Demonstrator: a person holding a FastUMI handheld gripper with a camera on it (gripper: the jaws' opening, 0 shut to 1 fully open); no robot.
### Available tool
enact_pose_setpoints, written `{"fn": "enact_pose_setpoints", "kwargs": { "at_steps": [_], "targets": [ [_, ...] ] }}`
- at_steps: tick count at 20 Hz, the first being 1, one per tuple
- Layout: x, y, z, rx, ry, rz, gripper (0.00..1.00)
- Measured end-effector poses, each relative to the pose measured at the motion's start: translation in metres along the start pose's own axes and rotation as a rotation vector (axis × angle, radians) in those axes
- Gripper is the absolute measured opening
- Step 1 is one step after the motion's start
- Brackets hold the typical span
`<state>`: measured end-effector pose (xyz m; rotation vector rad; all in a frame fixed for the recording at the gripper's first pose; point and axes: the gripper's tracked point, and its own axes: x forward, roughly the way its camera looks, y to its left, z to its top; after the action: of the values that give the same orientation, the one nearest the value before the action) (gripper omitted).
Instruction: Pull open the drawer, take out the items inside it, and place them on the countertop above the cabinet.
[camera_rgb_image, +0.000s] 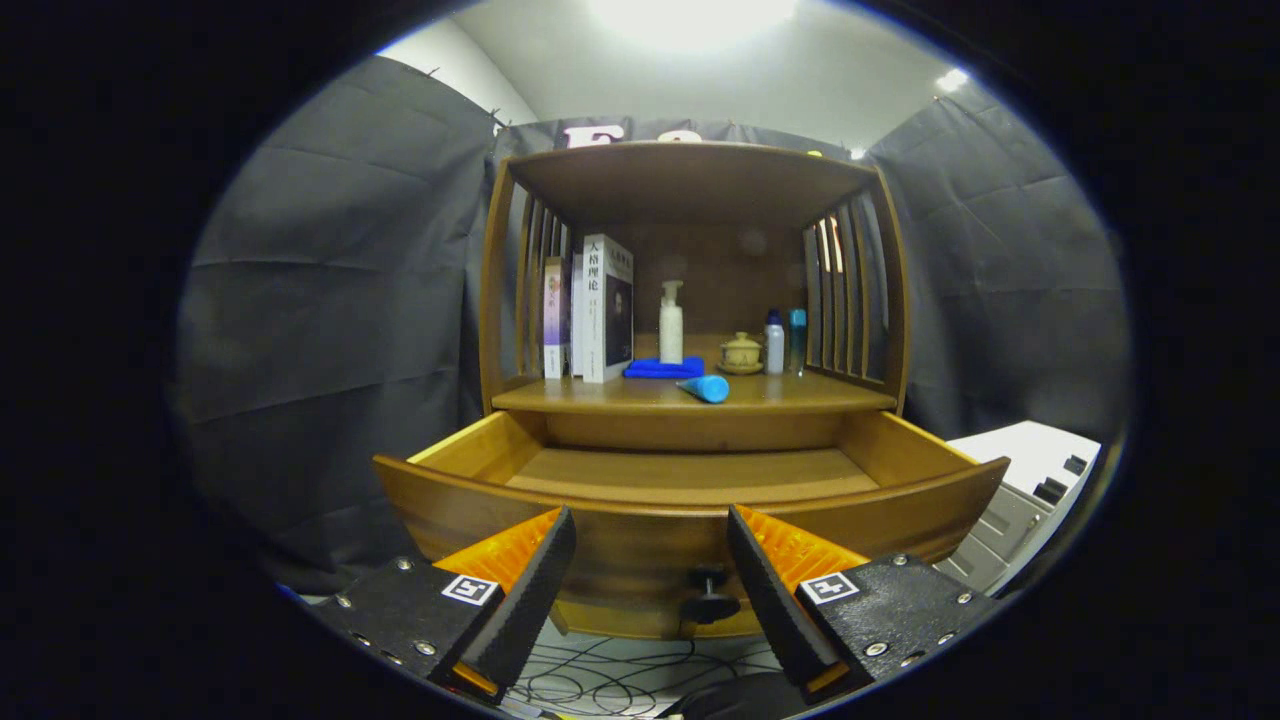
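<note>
The drawer (690, 470) is pulled open, and the part of its floor that can be seen is bare; the near part is hidden behind the drawer front, so I cannot say whether something lies there. On the countertop (800, 392), a blue cloth (663, 369) and a blue tube (706, 388) lie near the front, so in my judgement the taking-out step is finished or almost finished. The gripper (650, 570) is wide open and holds nothing. Its fingers are in front of the drawer front, apart from it, with the dark knob (709, 596) between them.

The next move, I think, calls for a look over the drawer front into the hidden near part. If something is there, the open fingers must go over the front and down to it.

Counted from left to right on the countertop: three books (600, 308) standing upright, though the thin ones are hard to separate; one blue cloth; one white pump bottle (671, 325) behind the cloth; one blue tube lying on its side; one small lidded cup (741, 352); one white bottle with blue cap (774, 344); one blue bottle (797, 338).
</note>
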<state>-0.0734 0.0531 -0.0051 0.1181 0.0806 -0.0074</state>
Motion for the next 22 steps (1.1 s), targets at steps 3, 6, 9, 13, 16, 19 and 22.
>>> {"fn": "enact_pose_setpoints", "kwargs": {
  "at_steps": [3,6,9,13,16,19,22],
  "targets": [
    [0.003,-0.012,-0.014,0.021,0.04,-0.031,0.94],
    [0.008,-0.017,-0.025,0.014,0.072,-0.04,0.94],
    [0.017,-0.02,-0.033,0.006,0.101,-0.045,0.94],
    [0.03,-0.031,-0.035,0.014,0.107,-0.066,0.94],
    [0.03,-0.033,-0.033,0.025,0.097,-0.072,0.93],
    [0.034,-0.034,-0.033,0.007,0.1,-0.067,0.94],
    [0.042,-0.029,-0.033,0.003,0.103,-0.047,0.95]
  ]
}}
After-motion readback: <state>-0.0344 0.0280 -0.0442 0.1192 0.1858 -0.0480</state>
